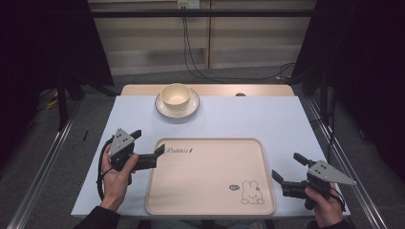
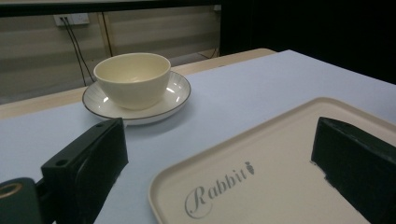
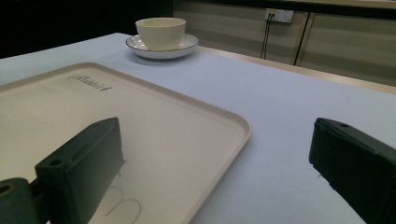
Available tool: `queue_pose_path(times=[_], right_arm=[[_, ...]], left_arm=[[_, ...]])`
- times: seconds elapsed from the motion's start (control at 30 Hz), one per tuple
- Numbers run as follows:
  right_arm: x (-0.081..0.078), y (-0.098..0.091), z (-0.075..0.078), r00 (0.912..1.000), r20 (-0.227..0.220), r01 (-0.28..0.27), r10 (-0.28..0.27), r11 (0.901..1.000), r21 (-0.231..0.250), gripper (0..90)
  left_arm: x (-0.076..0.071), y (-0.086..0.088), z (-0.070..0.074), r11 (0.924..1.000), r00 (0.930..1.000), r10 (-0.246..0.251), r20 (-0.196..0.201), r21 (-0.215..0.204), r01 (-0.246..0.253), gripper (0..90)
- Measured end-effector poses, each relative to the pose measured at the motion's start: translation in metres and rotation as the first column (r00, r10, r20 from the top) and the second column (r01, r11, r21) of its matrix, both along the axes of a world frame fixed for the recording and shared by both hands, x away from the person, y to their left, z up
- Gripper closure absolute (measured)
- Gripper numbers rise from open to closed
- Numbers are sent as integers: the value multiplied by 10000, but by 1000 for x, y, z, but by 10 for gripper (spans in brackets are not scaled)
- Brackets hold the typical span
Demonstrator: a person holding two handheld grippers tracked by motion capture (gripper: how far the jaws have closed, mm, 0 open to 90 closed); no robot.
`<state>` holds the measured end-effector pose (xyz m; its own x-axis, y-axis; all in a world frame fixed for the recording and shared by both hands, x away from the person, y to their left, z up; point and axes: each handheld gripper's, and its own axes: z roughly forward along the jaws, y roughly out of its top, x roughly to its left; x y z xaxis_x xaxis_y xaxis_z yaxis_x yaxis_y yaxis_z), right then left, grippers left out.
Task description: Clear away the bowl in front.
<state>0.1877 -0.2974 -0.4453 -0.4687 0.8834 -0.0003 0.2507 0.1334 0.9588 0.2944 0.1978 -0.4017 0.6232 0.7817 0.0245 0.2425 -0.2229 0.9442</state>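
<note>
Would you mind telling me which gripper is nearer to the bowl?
The left gripper, open at the tray's near-left corner, is nearer the bowl; the right gripper is open beside its right edge.

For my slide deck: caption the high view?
Two open grippers, left gripper and right gripper, flank a tray; bowl on saucer beyond.

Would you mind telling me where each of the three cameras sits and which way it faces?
High view: above the person's side, looking forward and down on the table; both hands show, with the left claw and right claw open.
Left gripper view: rides the left claw, facing the bowl on its saucer; its two black jaws straddle the tray corner.
Right gripper view: rides the right claw, looking across the tray's edge; its jaws rise from below.
Shared: all three show tray, bowl and saucer.
</note>
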Motion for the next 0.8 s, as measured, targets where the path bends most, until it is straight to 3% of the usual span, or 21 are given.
queue_pose_path(times=[0.1, 0.2, 0.4, 0.53, 0.57, 0.7, 0.8], right_arm=[[0, 0, 0, 10000, 4, -18, 18, 10000, 0, 25], [0, 0, 0, 10000, -62, 10, -10, 10000, 4, 27], [0, 0, 0, 10000, -6, -8, 8, 10000, 31, 27], [0, 0, 0, 10000, -19, 2, -2, 10000, 61, 27], [0, 0, 0, 10000, -25, -49, 49, 10000, 69, 26], [0, 0, 0, 10000, -24, -78, 78, 9999, 66, 26], [0, 0, 0, 10000, -51, -28, 28, 10000, 75, 27]], left_arm=[[9, -5, 1, 9998, 9996, -177, -221, -89, 175, 24], [15, -11, 3, 9998, 9997, -191, -131, -95, 190, 17], [37, -27, 11, 9979, 9975, -629, -317, -156, 624, 17], [46, -30, 12, 9983, 9979, -562, -326, -168, 557, 15], [54, -32, 11, 9996, 9994, -267, -201, -77, 266, 27], [69, -35, 9, 9990, 9987, -325, -386, 290, 336, 37], [76, -37, 8, 9991, 9985, -306, -460, 275, 319, 38]])
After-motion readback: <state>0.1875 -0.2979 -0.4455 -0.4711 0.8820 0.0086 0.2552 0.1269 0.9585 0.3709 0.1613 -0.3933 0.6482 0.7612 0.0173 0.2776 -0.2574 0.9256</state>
